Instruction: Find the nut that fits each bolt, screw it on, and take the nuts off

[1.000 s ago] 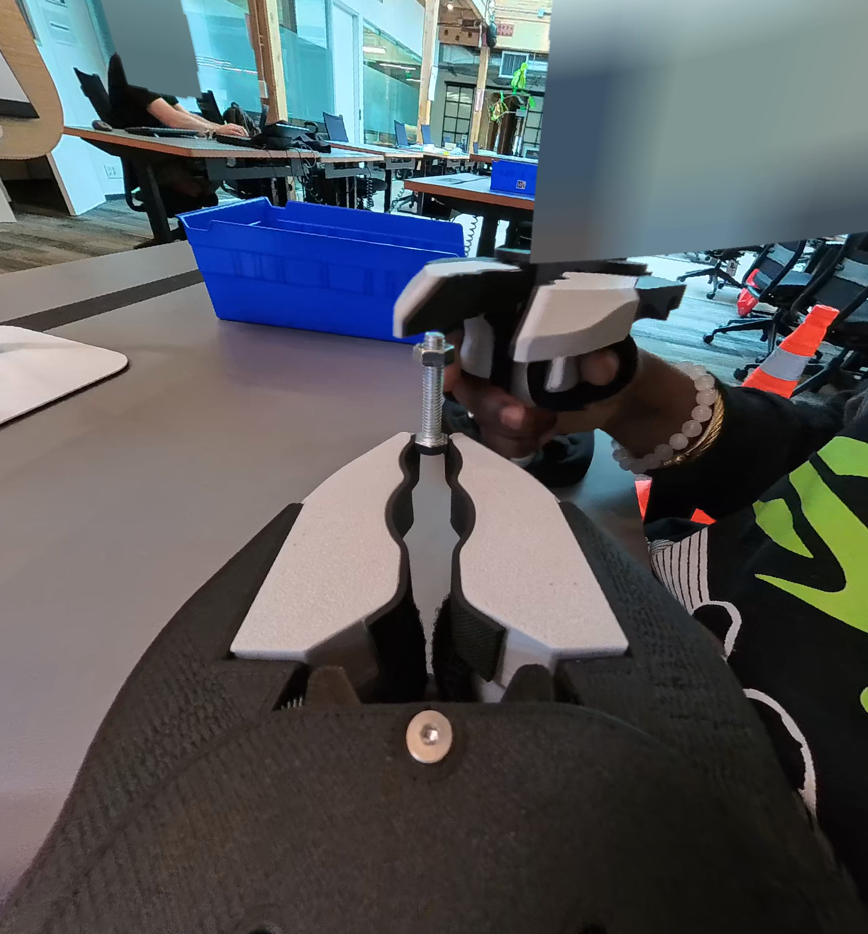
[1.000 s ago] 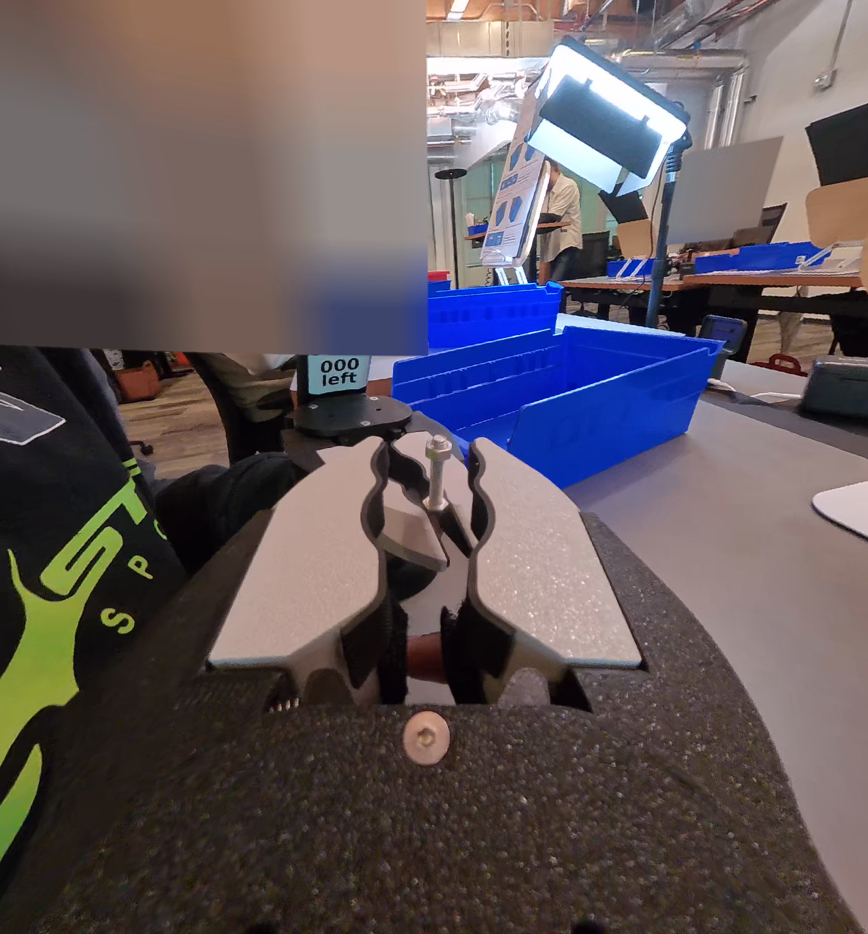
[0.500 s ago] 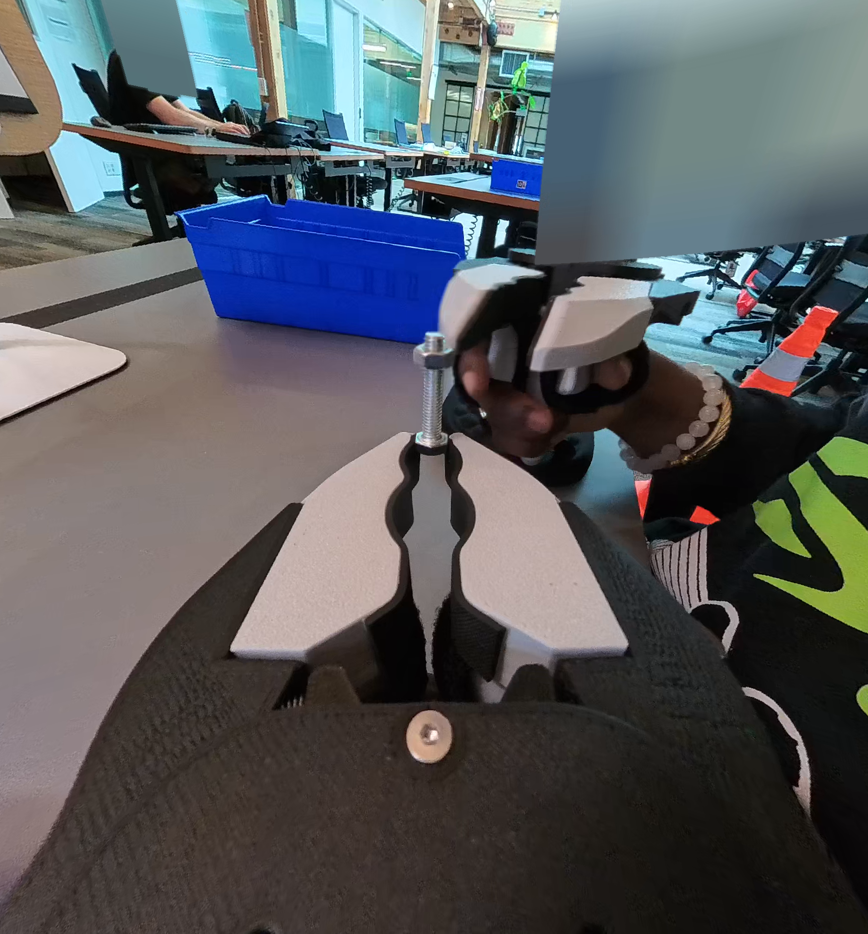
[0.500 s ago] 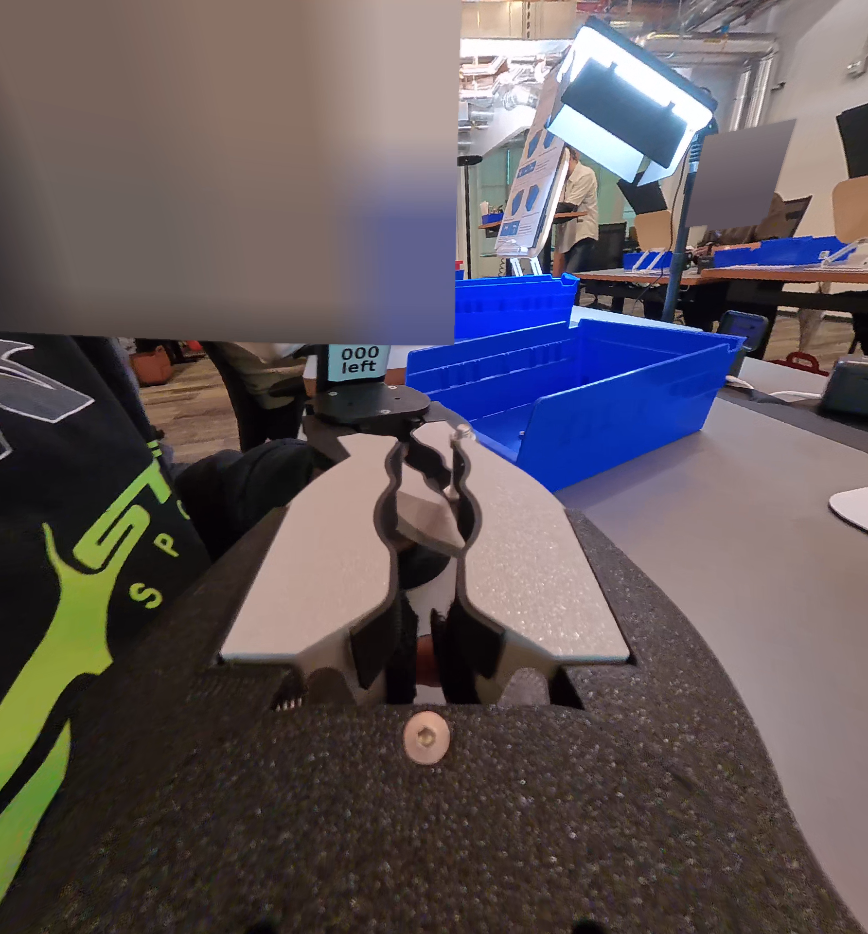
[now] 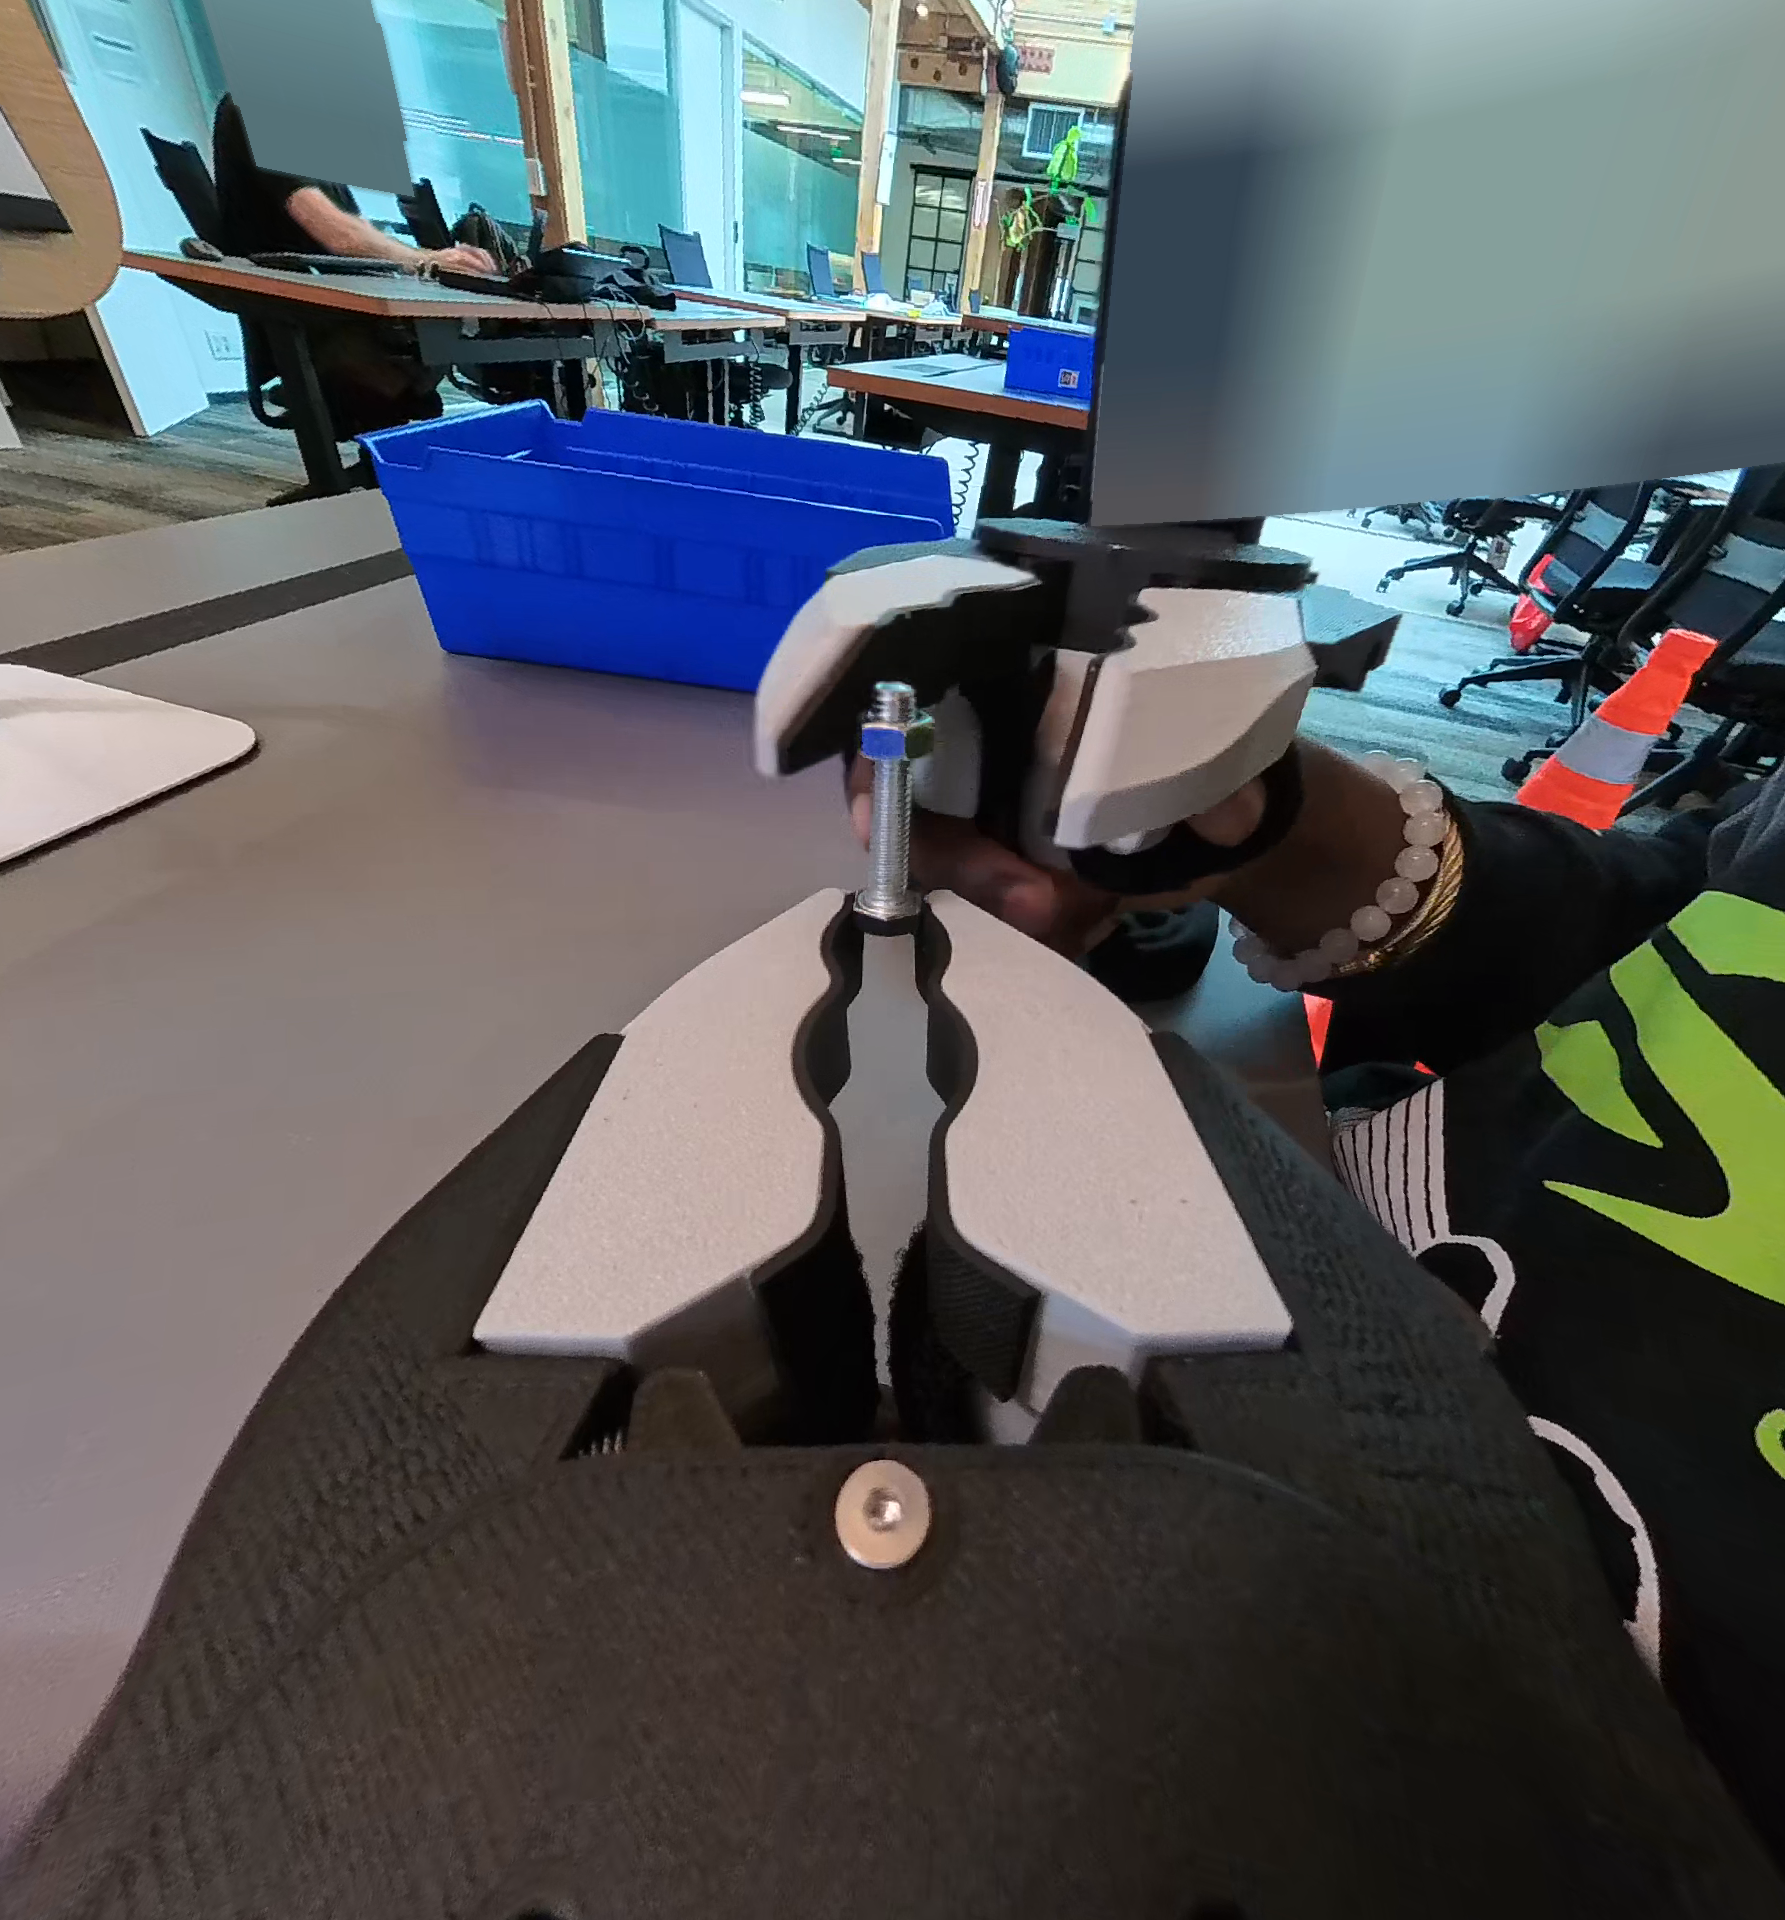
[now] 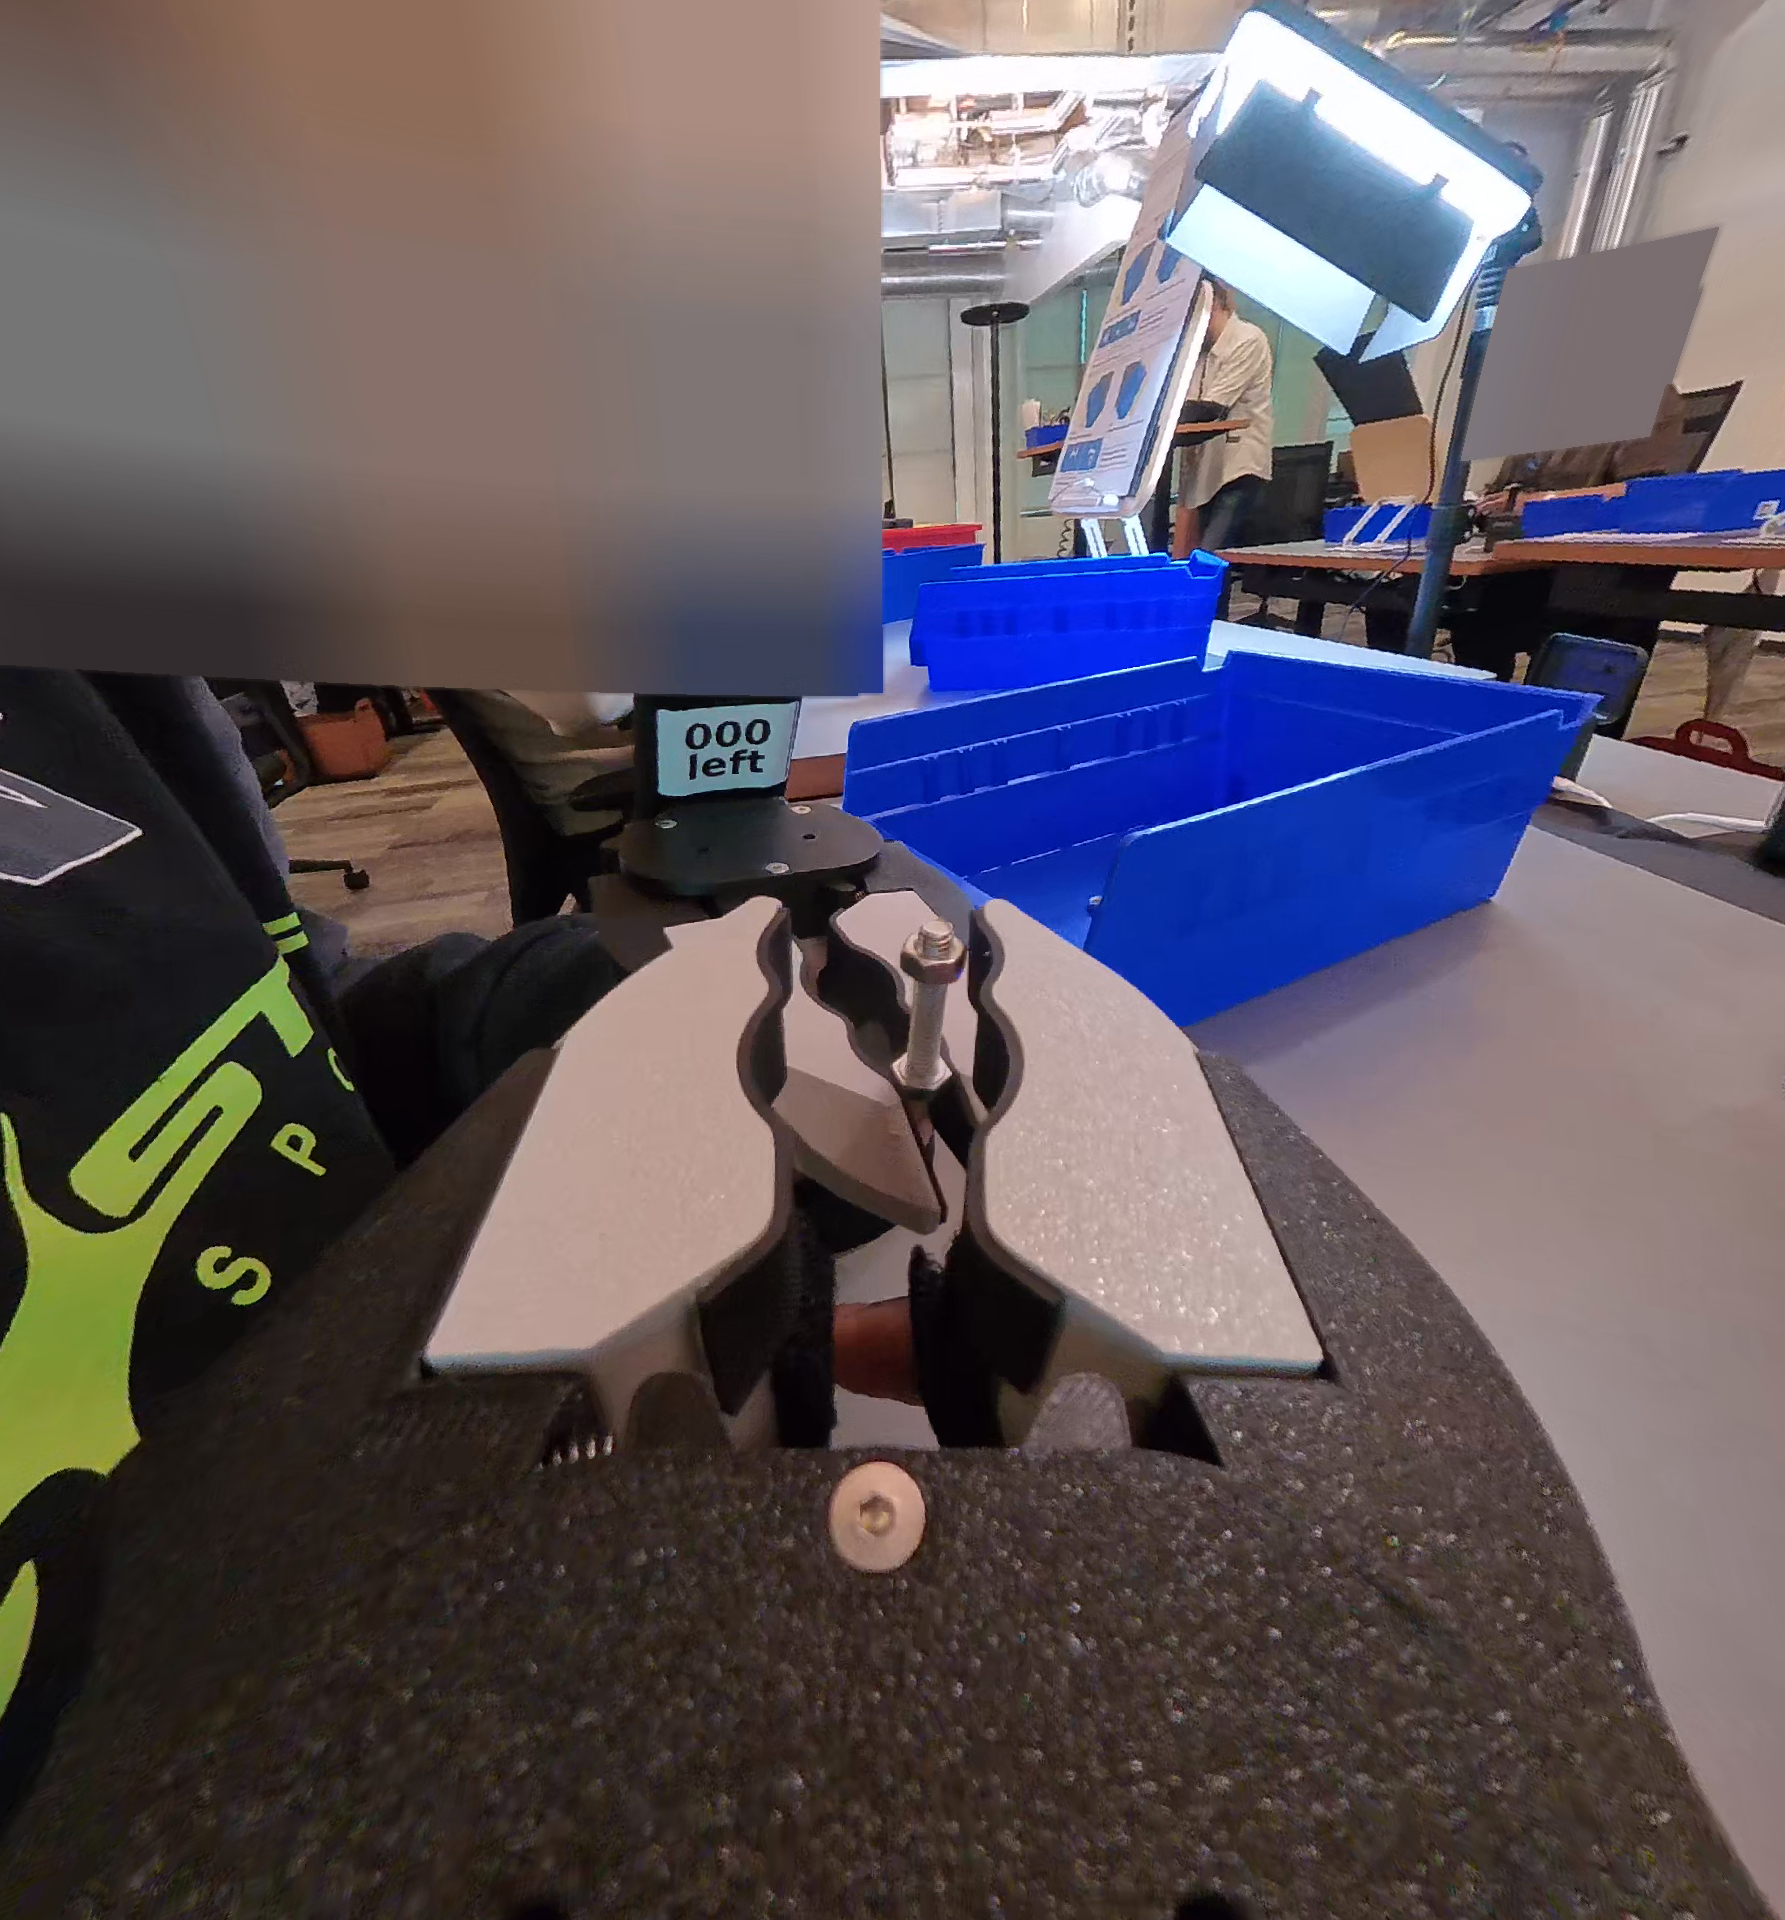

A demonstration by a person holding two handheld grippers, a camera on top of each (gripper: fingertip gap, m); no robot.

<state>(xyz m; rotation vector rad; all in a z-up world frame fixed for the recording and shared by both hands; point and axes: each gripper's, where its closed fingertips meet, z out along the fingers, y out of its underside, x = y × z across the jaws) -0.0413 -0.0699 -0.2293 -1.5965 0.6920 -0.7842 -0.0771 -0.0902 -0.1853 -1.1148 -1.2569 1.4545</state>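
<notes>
My left gripper (image 5: pixel 888 920) is shut on the head of a silver bolt (image 5: pixel 889 821) and holds it upright above the grey table (image 5: pixel 296 987). A hex nut (image 5: pixel 895 740) sits near the bolt's top end. My right gripper (image 6: pixel 877 925) is open, and the nut (image 6: pixel 932 968) and bolt (image 6: pixel 924 1029) show between its fingertips, close to the right finger (image 6: pixel 1013 997). I cannot tell if it touches the nut. In the left wrist view the right gripper (image 5: pixel 1023 717) is level with the nut, jaws spread wide. The left gripper (image 6: pixel 919 1101) shows beyond the right gripper's fingers.
A blue bin (image 5: pixel 659 561) stands on the table behind the bolt; it also shows in the right wrist view (image 6: pixel 1283 831). A white flat base (image 5: pixel 67 758) lies at the left. A hand with a bead bracelet (image 5: pixel 1387 904) and a dark sleeve are at the right. My right fingertips sit around 5 cm from my left ones.
The right gripper drew back to the right half a second ago with its jaws narrower, then came back to the nut with the jaws opened wide. The left gripper and bolt have stayed still.
</notes>
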